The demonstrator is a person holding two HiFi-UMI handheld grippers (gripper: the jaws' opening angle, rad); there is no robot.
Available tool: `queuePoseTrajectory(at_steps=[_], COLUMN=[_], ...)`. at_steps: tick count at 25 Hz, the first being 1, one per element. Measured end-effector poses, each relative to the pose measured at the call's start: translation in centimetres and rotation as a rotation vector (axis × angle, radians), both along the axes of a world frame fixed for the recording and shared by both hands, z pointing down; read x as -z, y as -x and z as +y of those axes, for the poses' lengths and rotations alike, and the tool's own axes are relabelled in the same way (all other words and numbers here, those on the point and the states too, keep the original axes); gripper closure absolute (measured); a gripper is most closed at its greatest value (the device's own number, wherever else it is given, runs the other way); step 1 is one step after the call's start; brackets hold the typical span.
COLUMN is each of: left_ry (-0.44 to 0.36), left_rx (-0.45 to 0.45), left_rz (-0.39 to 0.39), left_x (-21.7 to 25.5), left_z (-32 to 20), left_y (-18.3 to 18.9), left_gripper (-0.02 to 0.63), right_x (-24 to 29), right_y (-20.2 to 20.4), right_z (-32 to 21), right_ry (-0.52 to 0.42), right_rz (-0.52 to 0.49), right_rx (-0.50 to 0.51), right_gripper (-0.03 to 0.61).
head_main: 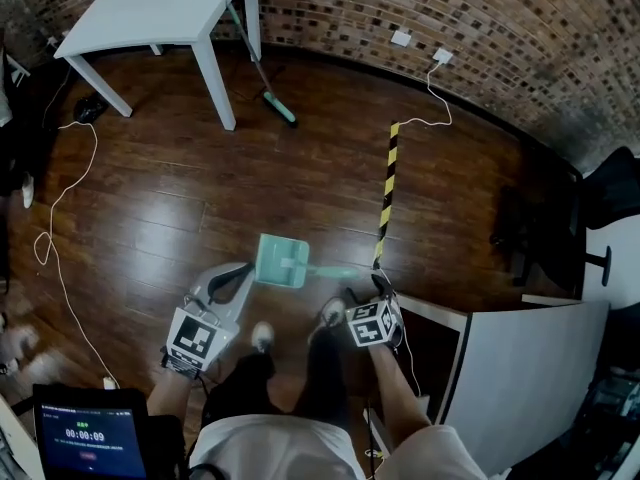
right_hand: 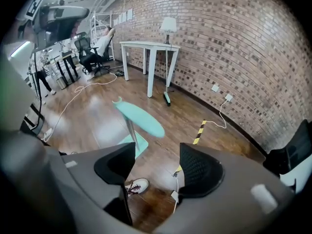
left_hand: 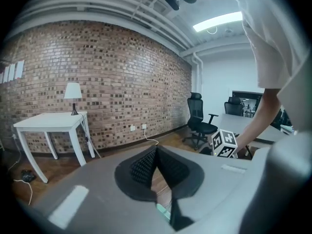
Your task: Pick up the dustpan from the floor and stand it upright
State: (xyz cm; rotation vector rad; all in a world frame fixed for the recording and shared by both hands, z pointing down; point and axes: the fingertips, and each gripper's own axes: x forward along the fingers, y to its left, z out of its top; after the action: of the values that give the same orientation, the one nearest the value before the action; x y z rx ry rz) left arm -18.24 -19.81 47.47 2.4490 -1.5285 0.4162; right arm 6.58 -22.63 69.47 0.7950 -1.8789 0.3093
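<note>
right gripper view: upright dustpan (right_hand: pixel 135 142), handle (right_hand: pixel 141 120) upward, beyond wide-spread empty right hand-held gripper (right_hand: pixel 157 165); left hand-held gripper (left_hand: pixel 156 155) closed

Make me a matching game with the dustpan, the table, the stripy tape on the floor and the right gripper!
Things:
1. dustpan
2. table
3. floor tape
4. right gripper

What fits:
A. yellow and black stripes
B. jaws apart
C. white
D. mint green

Right pairs: 1-D, 2-C, 3-A, 4-B.
</note>
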Motion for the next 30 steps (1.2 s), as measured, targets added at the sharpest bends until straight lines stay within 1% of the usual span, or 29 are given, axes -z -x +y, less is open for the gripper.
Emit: queuePoseTrajectory(at_steps=[4, 6, 8, 9, 11, 12, 13, 15, 18, 21, 22, 24, 26, 28, 30], left_ry=[-0.038, -0.042, -0.065, -0.083, -0.116, -0.13, -0.142, -0.167, -0.225, -0.314, -0.336, -0.362, -0.373, -0.377, -0.378], left_rx=[0.066, 0.099, 0.115, 0.121, 0.128, 0.128, 0.126, 0.126, 0.115, 0.014, -0.018, -0.046, -0.045, -0.028, -0.008], left_rz=[0.019, 0.042, 0.042, 0.042, 0.06, 0.072, 0.082, 0.1, 0.112, 0.14, 0.145, 0.159, 0.175, 0.19, 0.198], left_x=[2.6, 4.0, 4.9, 5.3, 6.7, 7.6, 8.6, 10.9, 14.3, 17.2, 18.1, 19.7, 20.9, 21.6, 22.0], left_z=[0.9, 1.4, 2.1, 2.5, 3.2, 3.5, 3.7, 4.4, 6.2, 8.4, 9.0, 9.8, 10.5, 11.4, 12.0], left_y=[2.7, 3.6, 4.2, 4.6, 5.1, 5.2, 5.3, 5.3, 4.8, 3.2, 2.6, 1.8, 1.4, 0.8, -0.1], left_gripper=[0.614, 0.614, 0.614, 0.614, 0.614, 0.614, 0.614, 0.614, 0.614, 0.614, 0.614, 0.614, 0.614, 0.614, 0.614], right_x=[3.6, 7.2, 11.9, 14.3, 19.4, 22.2, 24.9, 29.7, 35.5, 39.6, 40.8, 43.4, 45.6, 46.7, 47.2], right_y=[1.5, 2.1, 2.6, 2.8, 3.1, 3.3, 3.5, 3.9, 4.4, 4.8, 4.8, 4.8, 4.7, 4.5, 4.0], right_z=[0.3, 0.2, -0.1, -0.2, 0.0, 0.3, 0.6, 1.5, 3.3, 5.7, 6.4, 7.7, 8.8, 9.7, 10.3], right_ry=[-0.034, -0.089, -0.186, -0.24, -0.36, -0.424, -0.482, -0.559, -0.636, -0.71, -0.724, -0.736, -0.751, -0.757, -0.735], right_rz=[-0.046, -0.125, -0.234, -0.285, -0.383, -0.424, -0.456, -0.507, -0.583, -0.653, -0.68, -0.74, -0.788, -0.81, -0.874], right_rx=[-0.031, -0.067, -0.1, -0.111, -0.125, -0.126, -0.121, -0.108, -0.089, -0.04, -0.029, -0.007, 0.006, 0.002, -0.005], right_gripper=[0.289, 0.321, 0.342, 0.368, 0.447, 0.522, 0.565, 0.565, 0.565, 0.566, 0.566, 0.566, 0.566, 0.566, 0.566])
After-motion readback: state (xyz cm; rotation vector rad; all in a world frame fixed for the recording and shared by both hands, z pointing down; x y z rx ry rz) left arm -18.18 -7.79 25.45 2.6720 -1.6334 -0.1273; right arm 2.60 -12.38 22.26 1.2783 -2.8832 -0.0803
